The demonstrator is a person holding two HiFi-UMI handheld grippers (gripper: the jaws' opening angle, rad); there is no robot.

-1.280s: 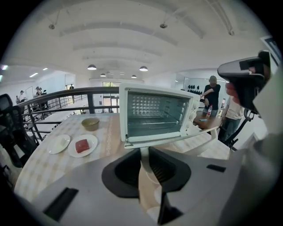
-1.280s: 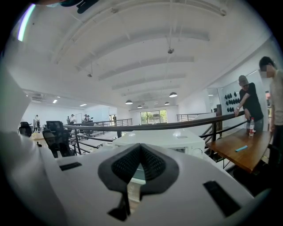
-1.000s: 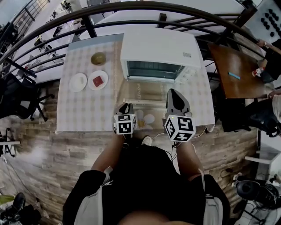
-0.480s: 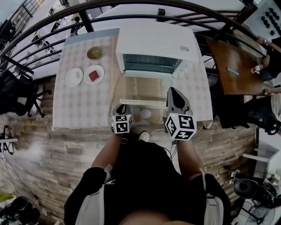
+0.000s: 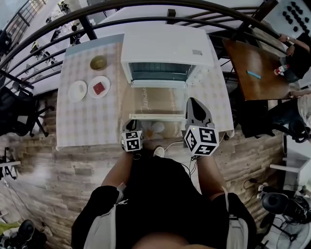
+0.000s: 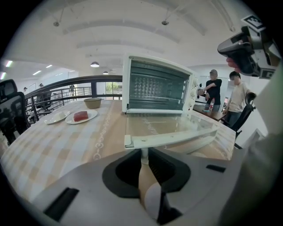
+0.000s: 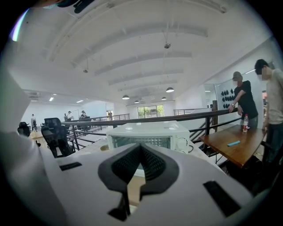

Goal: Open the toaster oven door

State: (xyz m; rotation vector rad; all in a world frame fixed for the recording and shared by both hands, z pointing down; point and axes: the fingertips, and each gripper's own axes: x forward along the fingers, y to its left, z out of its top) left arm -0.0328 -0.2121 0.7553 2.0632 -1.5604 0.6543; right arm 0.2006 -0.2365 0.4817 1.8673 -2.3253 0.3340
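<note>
The white toaster oven stands at the back of the checked table. Its glass door lies fully open and flat, pointing toward me. The white door handle runs along the door's near edge. My left gripper sits at the handle's left end. In the left gripper view, a white post of the handle is pinched between the tips of the left gripper. My right gripper hovers over the door's right side, shut and empty. In the right gripper view, the right gripper points at the oven.
Left of the oven are a white plate, a plate with a red piece and an olive bowl. A dark railing curves behind the table. People stand at a brown table to the right.
The door lies open throughout. My left gripper has drifted slightly left and toward me along the handle. The right gripper has hardly moved.
</note>
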